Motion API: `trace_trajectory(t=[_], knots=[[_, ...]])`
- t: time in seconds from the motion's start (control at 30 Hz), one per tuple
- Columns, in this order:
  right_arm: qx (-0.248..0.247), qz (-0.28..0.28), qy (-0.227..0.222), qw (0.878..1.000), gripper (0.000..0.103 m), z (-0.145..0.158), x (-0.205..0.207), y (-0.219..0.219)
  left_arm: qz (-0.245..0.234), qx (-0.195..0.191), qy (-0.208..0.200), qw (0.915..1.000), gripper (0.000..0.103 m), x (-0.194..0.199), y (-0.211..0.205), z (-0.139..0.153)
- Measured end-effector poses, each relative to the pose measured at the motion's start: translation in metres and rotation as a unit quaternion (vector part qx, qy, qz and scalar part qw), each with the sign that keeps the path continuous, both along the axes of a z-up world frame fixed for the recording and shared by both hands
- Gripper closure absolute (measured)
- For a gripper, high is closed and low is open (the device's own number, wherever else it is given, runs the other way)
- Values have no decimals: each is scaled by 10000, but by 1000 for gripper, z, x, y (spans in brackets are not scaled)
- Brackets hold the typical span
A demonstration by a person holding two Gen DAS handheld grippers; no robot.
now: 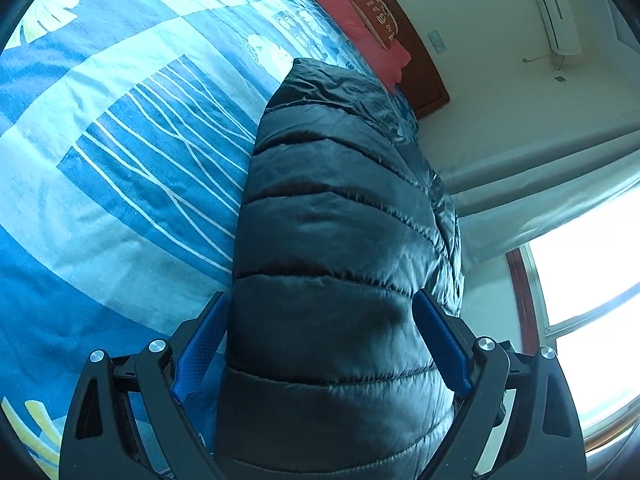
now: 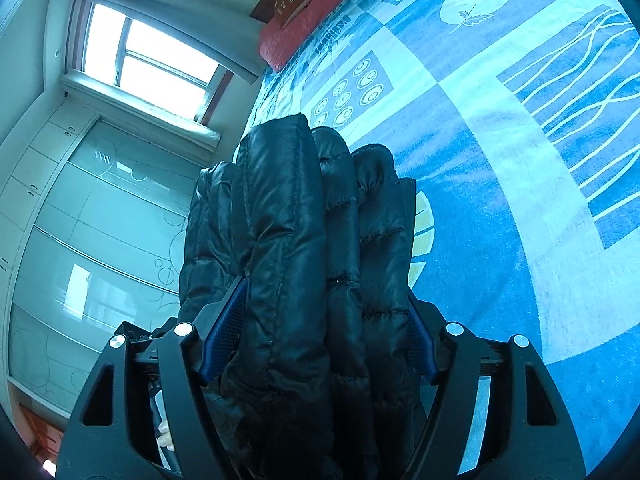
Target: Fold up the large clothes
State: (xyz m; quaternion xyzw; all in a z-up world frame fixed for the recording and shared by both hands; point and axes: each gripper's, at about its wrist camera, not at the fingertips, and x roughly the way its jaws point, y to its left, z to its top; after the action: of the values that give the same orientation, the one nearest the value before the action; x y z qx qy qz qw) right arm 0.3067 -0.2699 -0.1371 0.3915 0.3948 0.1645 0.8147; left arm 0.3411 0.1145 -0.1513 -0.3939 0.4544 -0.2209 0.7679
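The left gripper [image 1: 320, 336] is seen with its blue pads against both sides of a thick fold of a black quilted puffer jacket [image 1: 340, 220], apparently pinching it. The right gripper [image 2: 324, 320] is likewise closed around a bunched, layered edge of the same jacket [image 2: 304, 220], which fills the gap between its pads. The jacket is held over a bed [image 1: 100, 160] covered in a blue patterned sheet. A red pillow [image 1: 352, 12] is seen at the headboard.
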Motion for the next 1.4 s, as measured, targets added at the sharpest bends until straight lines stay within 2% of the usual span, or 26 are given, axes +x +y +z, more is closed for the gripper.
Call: trace_trajectory(t=[0.27,0.4,0.53,0.7,0.83,1.13,1.4], knots=[[-68,-211,-40,9997,32,7,10,-10,59,108,-7,9999,13,9,-3,5],[-228,-270,36,9994,36,7,19,-9,124,385,122,9991,13,18,-6,7],[-297,-305,250,9988,40,-2,29,-8,65,689,185,9974,13,27,-15,7],[-227,-329,379,9985,40,-12,36,-8,23,719,279,9970,12,34,-18,1],[-261,-365,312,9985,39,-7,31,-9,-5,748,258,9969,12,34,-17,2],[-277,-495,194,9982,38,4,19,-10,-10,1255,55,9921,12,30,-24,16],[-730,-607,107,9954,38,23,-3,-3,-9,1671,-98,9859,13,21,-29,29]])
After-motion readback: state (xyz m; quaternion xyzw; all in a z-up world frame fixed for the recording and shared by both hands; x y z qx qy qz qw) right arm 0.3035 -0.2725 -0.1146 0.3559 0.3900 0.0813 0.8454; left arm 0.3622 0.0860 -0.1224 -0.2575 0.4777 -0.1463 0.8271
